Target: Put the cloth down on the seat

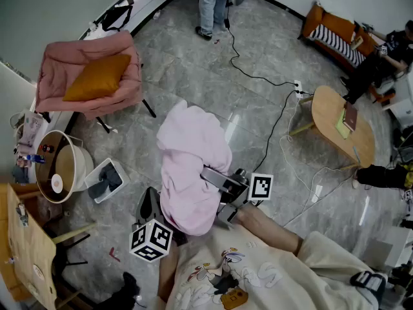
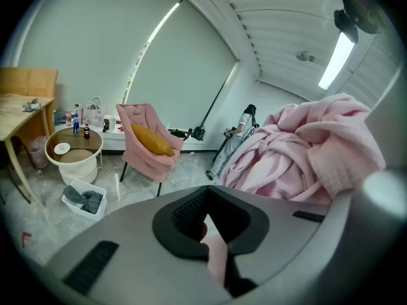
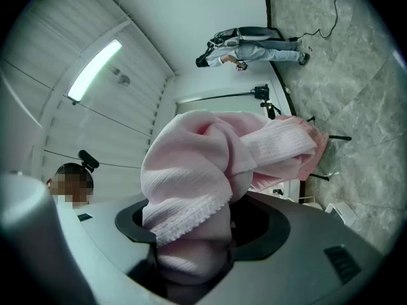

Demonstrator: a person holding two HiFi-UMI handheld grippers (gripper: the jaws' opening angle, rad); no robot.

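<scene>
1. Where I hold it above the floor, the pink cloth hangs bunched between both tools, well apart from the pink armchair.
2. My left tool pinches a thin fold of it.
3. My right tool clamps a thick wad, jaws wide.

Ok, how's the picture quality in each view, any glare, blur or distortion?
Head view: sharp, glare streaks on the glossy floor. Left gripper view: fisheye-warped, ceiling light blown out. Right gripper view: rolled sideways, pink cloth soft near the lens.
</scene>
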